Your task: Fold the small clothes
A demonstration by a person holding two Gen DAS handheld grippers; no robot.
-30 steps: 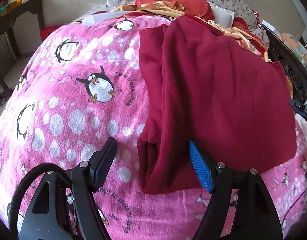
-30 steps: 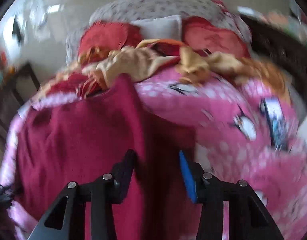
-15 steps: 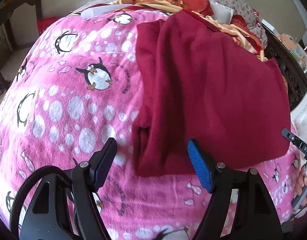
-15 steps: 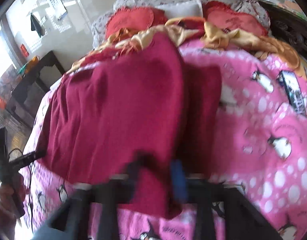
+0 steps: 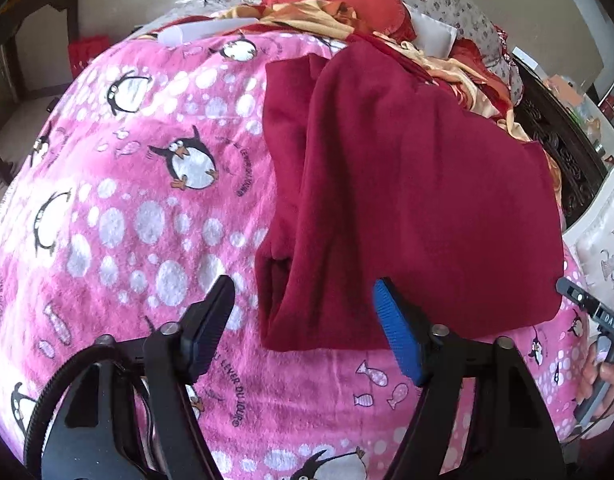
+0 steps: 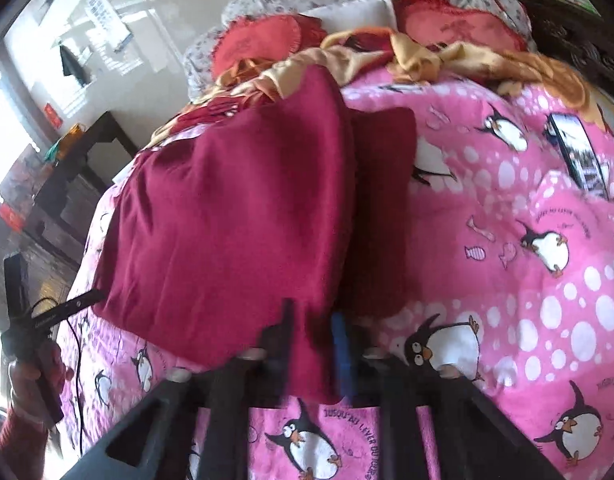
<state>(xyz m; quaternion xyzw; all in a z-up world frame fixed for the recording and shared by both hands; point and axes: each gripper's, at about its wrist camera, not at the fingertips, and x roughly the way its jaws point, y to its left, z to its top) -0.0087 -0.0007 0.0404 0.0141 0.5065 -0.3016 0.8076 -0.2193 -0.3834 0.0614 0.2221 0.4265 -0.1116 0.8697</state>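
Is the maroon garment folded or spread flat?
Partly folded: the maroon garment lies on the pink penguin blanket with one layer doubled over a narrower strip.

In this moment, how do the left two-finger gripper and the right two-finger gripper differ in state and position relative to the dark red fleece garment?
The left gripper is wide open and holds nothing; the right gripper has its fingers drawn close on the near edge of the dark red fleece garment.
The left gripper hovers at the garment's near left corner, one finger over the pink penguin blanket; the right gripper has cloth between its fingers.
Both have one blue pad and point at the near hem.
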